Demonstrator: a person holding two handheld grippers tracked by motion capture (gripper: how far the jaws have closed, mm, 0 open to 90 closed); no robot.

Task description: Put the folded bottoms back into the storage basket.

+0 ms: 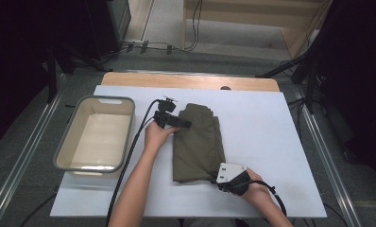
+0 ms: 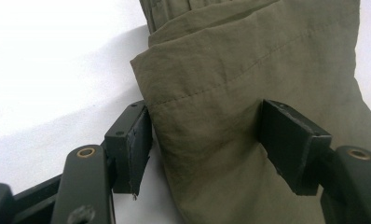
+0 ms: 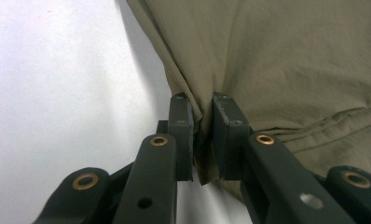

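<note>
Working from the white table (image 1: 271,142) down in size, I see the empty tub (image 1: 94,137) at the left and the folded olive garment (image 1: 198,142) lying mid-table, its length running near to far. My right gripper (image 3: 202,135) is clamped on the garment's near edge with cloth pinched between narrow jaws, while my left gripper (image 2: 204,140) straddles the far left edge, half-closed, its pads beside the cloth but not squeezing it. I judge the risk is the left jaws catching just the top layer, so the fold would spill open on lifting.
</note>
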